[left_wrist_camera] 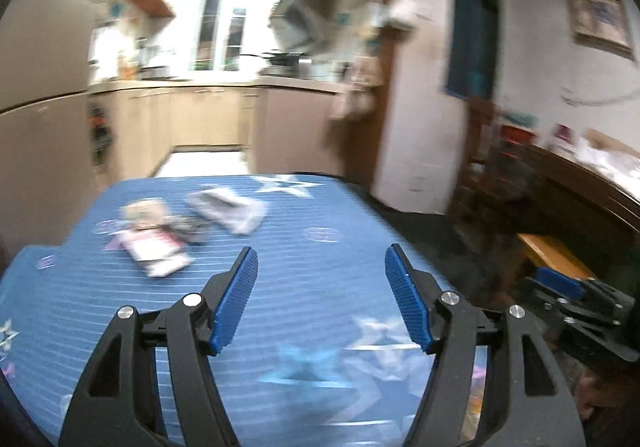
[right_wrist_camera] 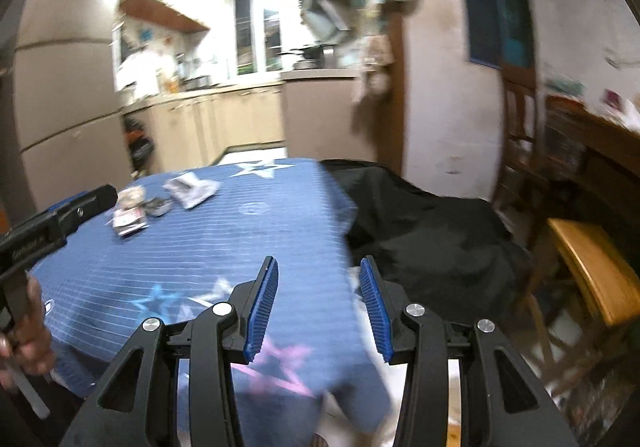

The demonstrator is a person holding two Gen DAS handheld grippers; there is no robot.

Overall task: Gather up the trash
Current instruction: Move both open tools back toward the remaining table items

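Several pieces of trash lie on a table with a blue star-patterned cloth (left_wrist_camera: 280,287): a pink and white wrapper (left_wrist_camera: 154,251), a dark crumpled wrapper (left_wrist_camera: 188,227) and a grey-white packet (left_wrist_camera: 228,209). They also show in the right wrist view: the wrapper (right_wrist_camera: 128,221), the dark wrapper (right_wrist_camera: 157,206) and the packet (right_wrist_camera: 190,189). My left gripper (left_wrist_camera: 320,257) is open and empty above the cloth, short of the trash. My right gripper (right_wrist_camera: 318,269) is open and empty over the table's right edge. The left gripper shows at the left of the right wrist view (right_wrist_camera: 80,207).
A black bag (right_wrist_camera: 432,231) sits right of the table. A wooden stool (right_wrist_camera: 592,271) and a dark wooden cabinet (left_wrist_camera: 580,203) stand at the right. Kitchen counters (left_wrist_camera: 208,115) lie beyond the table. The right gripper shows at the right of the left wrist view (left_wrist_camera: 580,299).
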